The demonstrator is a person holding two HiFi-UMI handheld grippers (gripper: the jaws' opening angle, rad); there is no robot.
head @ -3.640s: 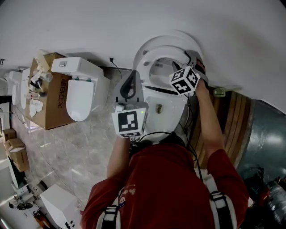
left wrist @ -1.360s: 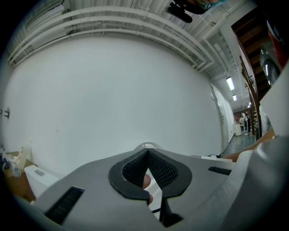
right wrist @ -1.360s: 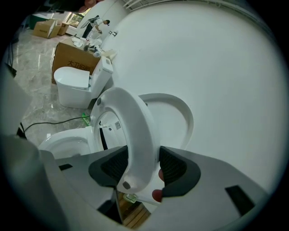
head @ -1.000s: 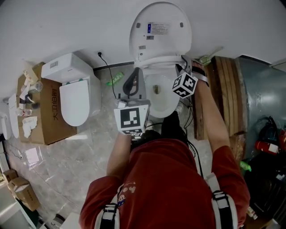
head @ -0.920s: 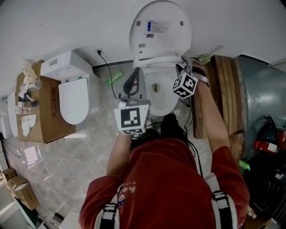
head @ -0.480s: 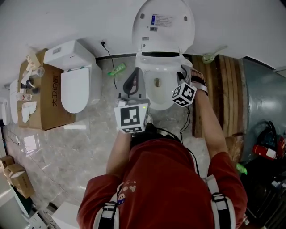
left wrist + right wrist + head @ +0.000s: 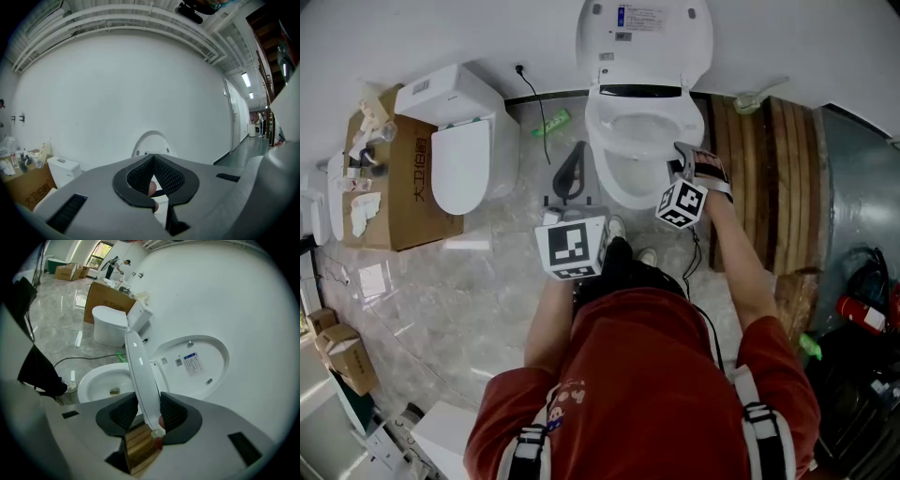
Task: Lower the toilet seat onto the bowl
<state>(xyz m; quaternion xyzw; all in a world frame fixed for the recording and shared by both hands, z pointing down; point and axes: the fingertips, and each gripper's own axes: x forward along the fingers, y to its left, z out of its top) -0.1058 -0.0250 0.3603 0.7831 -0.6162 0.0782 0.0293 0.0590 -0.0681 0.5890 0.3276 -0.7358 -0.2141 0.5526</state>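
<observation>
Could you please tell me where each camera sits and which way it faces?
Head view: on the person's head, looking steeply down at the toilet bowl; torso, forearms, left gripper, right gripper show.
Left gripper view: on that gripper, facing the white wall; its shut jaws show.
Right gripper view: on that gripper, angled down; its jaws, just closing, clamp the toilet seat.
Shared: all see the raised lid.
</observation>
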